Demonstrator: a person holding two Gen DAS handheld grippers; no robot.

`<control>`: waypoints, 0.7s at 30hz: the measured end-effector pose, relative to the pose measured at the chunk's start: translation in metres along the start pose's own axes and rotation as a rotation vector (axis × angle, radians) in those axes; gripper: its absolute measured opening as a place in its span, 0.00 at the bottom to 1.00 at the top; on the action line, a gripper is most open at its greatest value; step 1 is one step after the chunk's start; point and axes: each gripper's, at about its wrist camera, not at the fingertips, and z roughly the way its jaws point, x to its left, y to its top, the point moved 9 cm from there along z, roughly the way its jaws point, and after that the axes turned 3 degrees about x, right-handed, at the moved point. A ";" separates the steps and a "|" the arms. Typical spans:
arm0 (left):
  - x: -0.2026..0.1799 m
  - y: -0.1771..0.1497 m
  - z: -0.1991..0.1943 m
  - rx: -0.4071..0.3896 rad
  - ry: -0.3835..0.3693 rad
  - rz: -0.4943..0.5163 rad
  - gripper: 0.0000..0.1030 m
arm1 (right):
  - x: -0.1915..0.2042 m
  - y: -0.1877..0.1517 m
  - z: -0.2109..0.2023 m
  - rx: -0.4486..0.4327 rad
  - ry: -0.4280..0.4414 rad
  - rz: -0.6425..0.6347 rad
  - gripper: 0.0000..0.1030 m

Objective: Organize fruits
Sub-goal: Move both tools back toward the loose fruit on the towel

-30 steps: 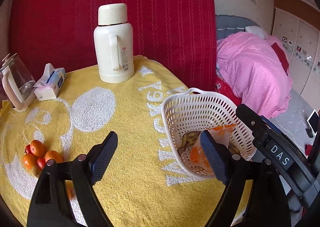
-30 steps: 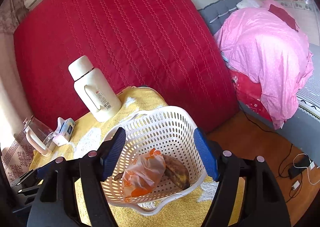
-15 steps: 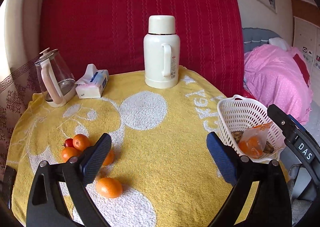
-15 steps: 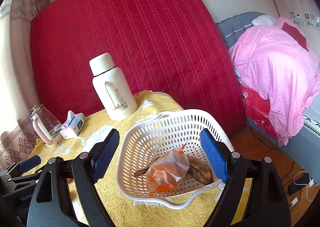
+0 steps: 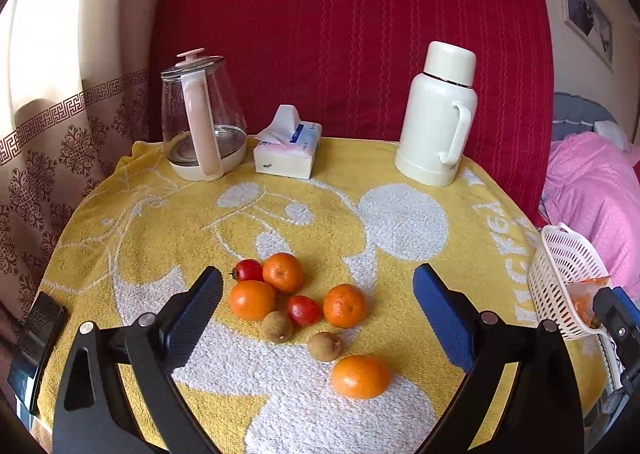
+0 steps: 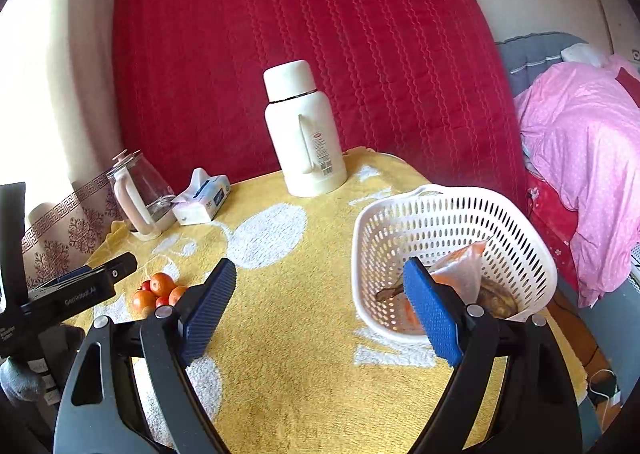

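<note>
Early going, by my reading: the white basket (image 6: 454, 214) at the table's right edge holds only a bagged orange item and a brown banana. Loose fruit (image 5: 304, 306) — oranges, small red and brown ones — lies on the yellow towel (image 5: 160, 222). The left gripper (image 5: 316, 318) and the right gripper (image 6: 320, 310) gape empty, jaws just widened. Red quilted backdrop, pink bedding beyond.

White perforated plastic basket (image 5: 560, 278): cut off at left-wrist view's right edge; its crumpled orange-printed plastic bag (image 6: 460, 266) and brown banana (image 6: 494, 296) partly hidden behind right gripper (image 6: 320, 312).
</note>
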 end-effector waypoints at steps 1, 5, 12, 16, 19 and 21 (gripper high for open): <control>0.008 0.000 0.002 0.003 0.010 -0.012 0.92 | 0.007 -0.003 0.000 0.005 0.008 -0.013 0.84; 0.035 -0.001 0.010 0.016 0.037 -0.050 0.92 | 0.035 -0.016 0.004 0.037 0.042 -0.056 0.84; 0.057 -0.013 0.034 0.079 0.035 -0.084 0.92 | 0.060 -0.042 0.018 0.116 0.072 -0.086 0.84; 0.062 -0.021 0.050 0.127 0.013 -0.107 0.90 | 0.068 -0.050 0.024 0.144 0.072 -0.109 0.84; 0.065 -0.026 0.064 0.167 0.002 -0.121 0.85 | 0.069 -0.056 0.027 0.164 0.068 -0.117 0.84; 0.067 -0.029 0.072 0.190 -0.006 -0.139 0.84 | 0.069 -0.061 0.030 0.180 0.064 -0.119 0.84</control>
